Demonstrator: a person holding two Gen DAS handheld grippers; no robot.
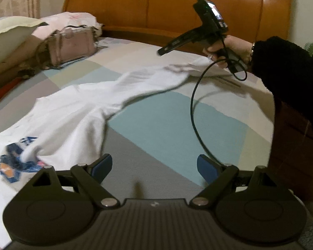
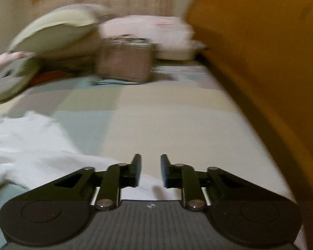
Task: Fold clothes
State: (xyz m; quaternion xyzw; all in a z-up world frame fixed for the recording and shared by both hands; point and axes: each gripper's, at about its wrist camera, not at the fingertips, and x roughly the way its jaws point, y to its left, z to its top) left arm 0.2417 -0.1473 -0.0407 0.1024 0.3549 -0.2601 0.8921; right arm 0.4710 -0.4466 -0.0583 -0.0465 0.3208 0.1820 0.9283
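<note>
Blue-padded, the left gripper [image 1: 154, 166] is held wide apart over the patchwork bedsheet [image 1: 177, 129], empty; one white shirt [image 1: 73, 112] is spread just to its left. Only here are the person's hand [image 1: 229, 50] and one handbag [image 1: 71, 48] seen sharply. Narrowly parted and empty, the right gripper [image 2: 150, 170] is seen above the shirt's sleeve end [image 2: 148, 187].

My view — a bed with a pastel patchwork cover [image 1: 156, 125] carries a spread white printed T-shirt [image 1: 73, 114], a mauve handbag [image 1: 70, 46] and pale pillows [image 1: 10, 31].

Left tongs [image 1: 154, 166] spread wide and empty, angled downward; right tongs [image 2: 150, 170] narrowly parted with nothing between, gripped by a dark-sleeved hand [image 1: 227, 51].
</note>
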